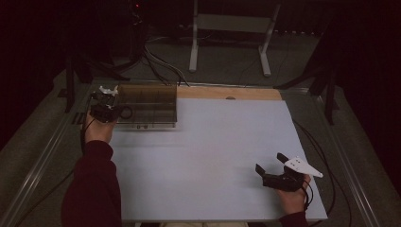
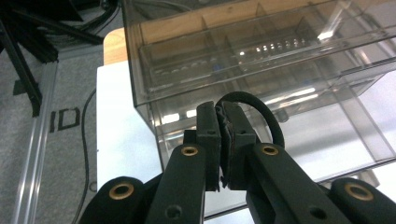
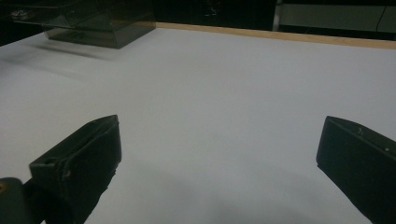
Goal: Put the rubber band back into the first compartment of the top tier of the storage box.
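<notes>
The high view looks from above the person's side, forward and down, and takes in the whole white table. The left gripper view sits very near the clear compartment box, looking up along its wall. The right gripper view looks low across the table; the same box appears far away in the upper left of the frame.

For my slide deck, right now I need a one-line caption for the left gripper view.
Left hand-held gripper shut on a black loop beside a clear compartment box.
</notes>
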A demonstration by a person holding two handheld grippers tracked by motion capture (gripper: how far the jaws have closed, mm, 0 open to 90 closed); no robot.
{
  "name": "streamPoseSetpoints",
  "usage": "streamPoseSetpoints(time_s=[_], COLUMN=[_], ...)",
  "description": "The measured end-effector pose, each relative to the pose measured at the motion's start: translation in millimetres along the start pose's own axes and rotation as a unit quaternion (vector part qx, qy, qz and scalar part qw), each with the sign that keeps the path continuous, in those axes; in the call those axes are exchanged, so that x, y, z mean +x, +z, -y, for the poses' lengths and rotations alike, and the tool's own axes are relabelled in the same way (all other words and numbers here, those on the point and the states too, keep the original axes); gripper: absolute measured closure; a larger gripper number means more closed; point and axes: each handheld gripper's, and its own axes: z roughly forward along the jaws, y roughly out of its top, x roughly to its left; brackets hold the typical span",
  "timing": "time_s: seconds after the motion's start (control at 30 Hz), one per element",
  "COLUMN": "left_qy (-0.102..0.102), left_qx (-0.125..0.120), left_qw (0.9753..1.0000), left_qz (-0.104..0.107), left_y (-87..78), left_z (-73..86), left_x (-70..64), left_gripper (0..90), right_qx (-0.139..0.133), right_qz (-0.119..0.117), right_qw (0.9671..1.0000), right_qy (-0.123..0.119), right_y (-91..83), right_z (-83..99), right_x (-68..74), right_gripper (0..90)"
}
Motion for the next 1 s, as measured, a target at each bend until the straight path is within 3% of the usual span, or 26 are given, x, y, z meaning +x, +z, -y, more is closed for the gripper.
streamPoseSetpoints(time_s=[0.2,0.67,0.73,0.83,1.0], left_qy=[-0.003,-0.01,-0.012,-0.039,-0.036], left_qx=[0.01,0.02,0.017,-0.007,-0.025], left_qw=[0.9999,0.9997,0.9997,0.9991,0.999], left_qz=[-0.003,0.01,0.012,0.013,0.003], left_y=[4.2,12.0,11.7,8.5,2.7], left_z=[4.4,10.7,10.9,11.6,11.8], left_x=[2.4,1.4,1.4,3.8,3.5], left_gripper=[88.3,85.9,73.0,53.3,33.5], right_qx=[0.001,0.001,0.001,0.001,0.001], right_qz=[0.0,0.0,0.0,0.0,0.0], right_qw=[1.0,1.0,1.0,1.0,1.0], right_qy=[0.001,0.004,0.004,0.005,0.005], right_y=[0.2,-0.1,-0.1,-0.3,-0.1], right_z=[0.1,0.3,0.3,0.3,0.4], right_x=[0.2,-0.3,-0.6,-0.8,-0.5], right_gripper=[0.1,0.1,0.1,0.1,0.1])
